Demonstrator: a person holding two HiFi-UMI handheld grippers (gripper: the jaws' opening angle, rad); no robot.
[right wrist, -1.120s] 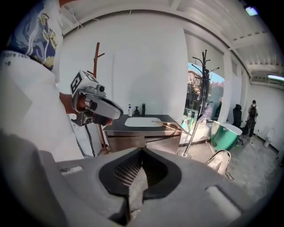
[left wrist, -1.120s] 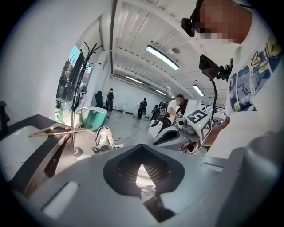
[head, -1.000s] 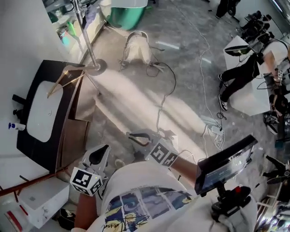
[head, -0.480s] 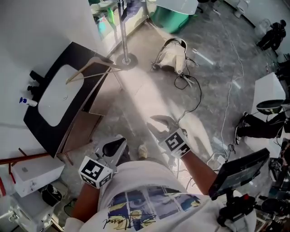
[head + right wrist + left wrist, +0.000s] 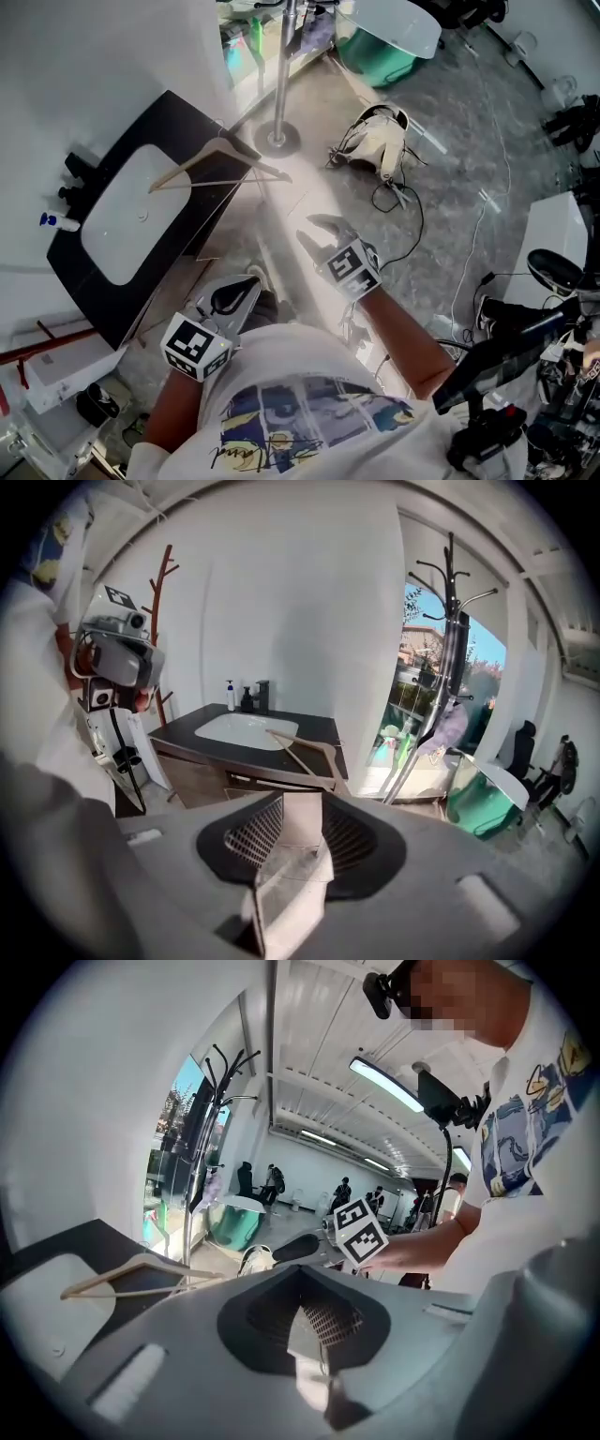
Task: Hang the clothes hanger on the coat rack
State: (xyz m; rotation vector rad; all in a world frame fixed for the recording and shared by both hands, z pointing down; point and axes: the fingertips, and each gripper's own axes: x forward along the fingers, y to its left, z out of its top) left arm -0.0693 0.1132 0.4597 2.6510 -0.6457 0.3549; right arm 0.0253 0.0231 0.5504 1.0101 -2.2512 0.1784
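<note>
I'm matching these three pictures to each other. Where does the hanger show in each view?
Head view: hanger at upper left, by the sink.
Left gripper view: hanger at far left, low, by the sink.
Right gripper view: hanger near the centre, right of the sink.
Shared landmark: the sink.

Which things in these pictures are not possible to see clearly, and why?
Coat rack hooks: head view, cut off by the top edge.
Hanger hook: right gripper view, too small to make out.
Bottle label on the vanity: head view, too small to read.
</note>
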